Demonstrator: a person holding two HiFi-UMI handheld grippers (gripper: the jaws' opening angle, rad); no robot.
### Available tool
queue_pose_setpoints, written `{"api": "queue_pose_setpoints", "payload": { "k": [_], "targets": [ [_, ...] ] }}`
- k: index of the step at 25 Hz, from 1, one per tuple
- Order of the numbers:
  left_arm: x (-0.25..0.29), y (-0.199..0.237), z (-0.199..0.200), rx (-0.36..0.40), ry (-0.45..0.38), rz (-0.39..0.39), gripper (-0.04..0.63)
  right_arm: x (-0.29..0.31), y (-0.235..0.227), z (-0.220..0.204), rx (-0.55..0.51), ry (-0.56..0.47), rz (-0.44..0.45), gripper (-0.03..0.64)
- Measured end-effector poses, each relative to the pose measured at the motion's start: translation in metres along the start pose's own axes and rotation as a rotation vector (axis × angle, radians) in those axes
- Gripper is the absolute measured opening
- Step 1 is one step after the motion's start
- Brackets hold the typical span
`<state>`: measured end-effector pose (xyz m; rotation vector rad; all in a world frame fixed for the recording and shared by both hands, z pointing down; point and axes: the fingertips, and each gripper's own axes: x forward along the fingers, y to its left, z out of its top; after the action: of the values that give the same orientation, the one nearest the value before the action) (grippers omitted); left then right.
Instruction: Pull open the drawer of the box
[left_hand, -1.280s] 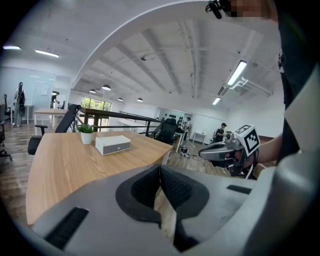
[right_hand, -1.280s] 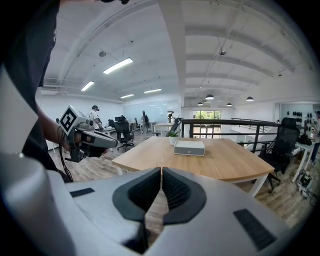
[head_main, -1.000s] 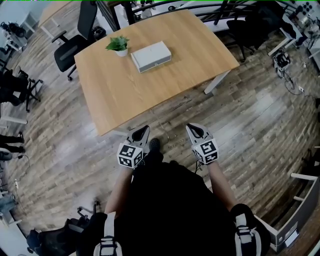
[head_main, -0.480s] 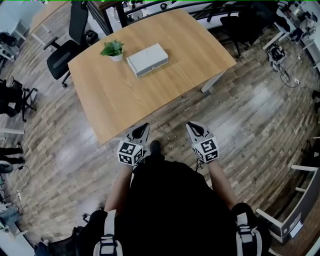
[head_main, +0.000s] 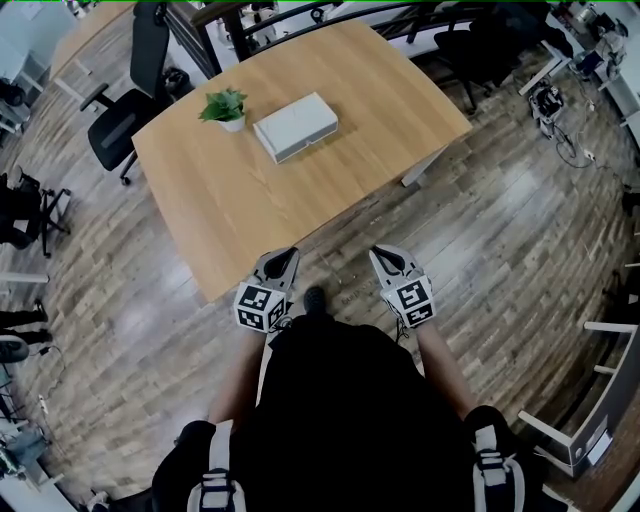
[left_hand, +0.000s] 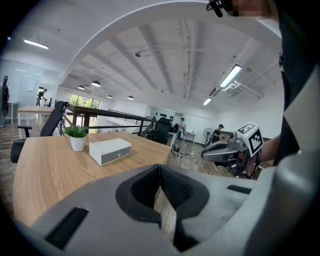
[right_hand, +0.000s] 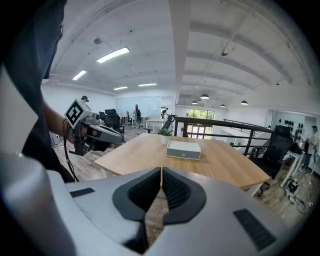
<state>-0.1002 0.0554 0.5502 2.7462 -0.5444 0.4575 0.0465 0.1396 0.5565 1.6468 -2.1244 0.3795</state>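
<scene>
A white box (head_main: 296, 125) with a grey drawer front (left_hand: 114, 156) lies on the far half of the wooden table (head_main: 240, 200), its drawer closed. Both gripper views show the box (right_hand: 183, 149) well ahead. My left gripper (head_main: 283, 261) is held off the table's near edge, over the floor, jaws shut with nothing between them. My right gripper (head_main: 385, 259) is level with it to the right, also shut and empty. Both are far from the box.
A small potted plant (head_main: 225, 105) stands just left of the box. Office chairs (head_main: 125, 100) sit at the table's far left and far right (head_main: 480, 50). Black railings (right_hand: 225, 131) run behind the table. The floor is wood plank (head_main: 500, 220).
The table and box have shifted slightly in the head view as the person steps closer. Both grippers keep the same shut pose in front of the body.
</scene>
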Motion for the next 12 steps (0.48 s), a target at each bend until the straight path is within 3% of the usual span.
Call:
{"api": "queue_pose_setpoints", "payload": {
  "k": [12],
  "targets": [
    [-0.008, 0.028, -0.004, 0.005, 0.003, -0.010, 0.025, 0.024, 0.011, 0.009, 0.004, 0.002, -0.009, 0.028]
  ]
}}
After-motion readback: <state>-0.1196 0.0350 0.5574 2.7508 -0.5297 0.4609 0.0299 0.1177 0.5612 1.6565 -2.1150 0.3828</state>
